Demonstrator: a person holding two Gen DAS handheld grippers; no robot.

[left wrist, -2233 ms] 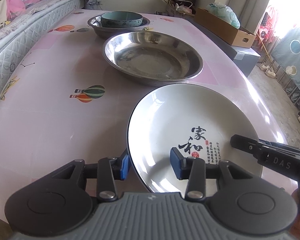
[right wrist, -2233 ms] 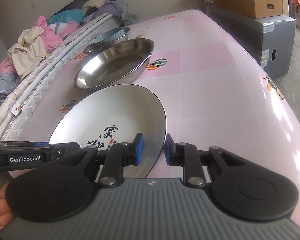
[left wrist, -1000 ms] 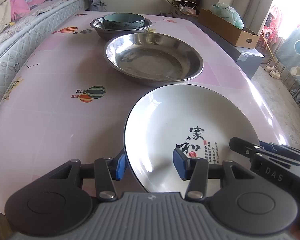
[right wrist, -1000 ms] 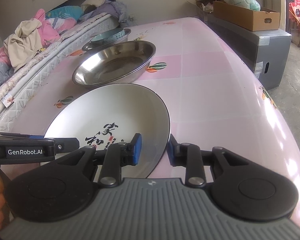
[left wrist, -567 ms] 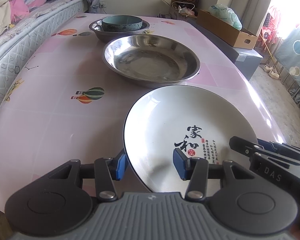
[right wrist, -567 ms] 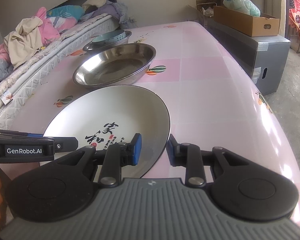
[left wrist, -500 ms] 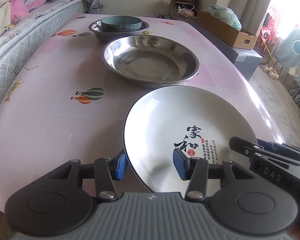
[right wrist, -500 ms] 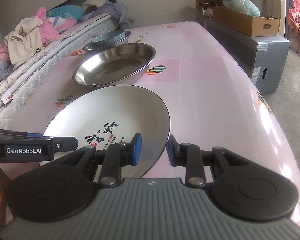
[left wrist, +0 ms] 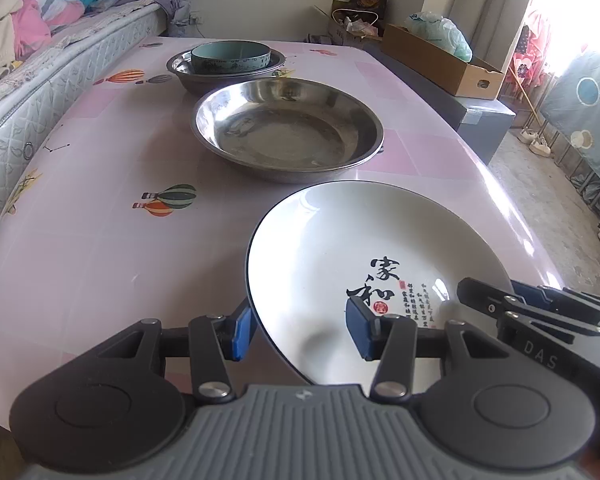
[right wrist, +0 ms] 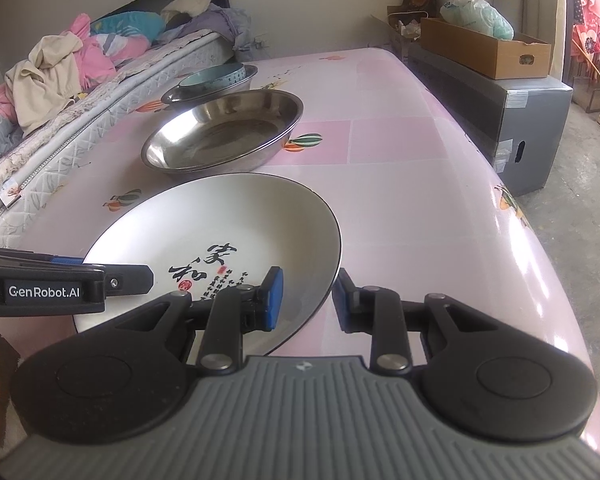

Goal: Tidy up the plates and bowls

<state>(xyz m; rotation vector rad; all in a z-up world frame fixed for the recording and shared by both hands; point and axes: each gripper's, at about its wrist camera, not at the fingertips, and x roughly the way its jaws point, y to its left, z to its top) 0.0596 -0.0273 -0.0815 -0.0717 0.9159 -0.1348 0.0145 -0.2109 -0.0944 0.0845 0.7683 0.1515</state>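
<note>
My left gripper (left wrist: pixel 298 330) straddles the near left rim of the white plate (left wrist: pixel 364 256), one blue pad under the outside edge and the other over the inner face. Its jaws look wider than the rim is thick, so I cannot tell whether the pads really press on it. My right gripper (right wrist: pixel 306 298) is on the plate's near right rim, its jaws drawn in much closer, one pad on the inner face and the other just outside the dark edge; that one reads to me as clamped on the plate.

The plate sits between my two grippers, its far edge tipped toward the stainless basin (left wrist: pixel 288 130) directly ahead of them. Beyond the basin, further from me, a teal bowl (left wrist: pixel 230 56) rests inside a second steel basin (left wrist: pixel 188 74). All of it stands on the pink table (left wrist: pixel 100 184), with a mattress off to my left.

I judge the step in hand to be carrying the plate forward to nest it in the near basin. To do it well I should keep both hands level with each other so the glazed rim does not slip through the looser left hold, clear the basin's near lip before lowering, and set the plate down centred before letting go, right side last.
</note>
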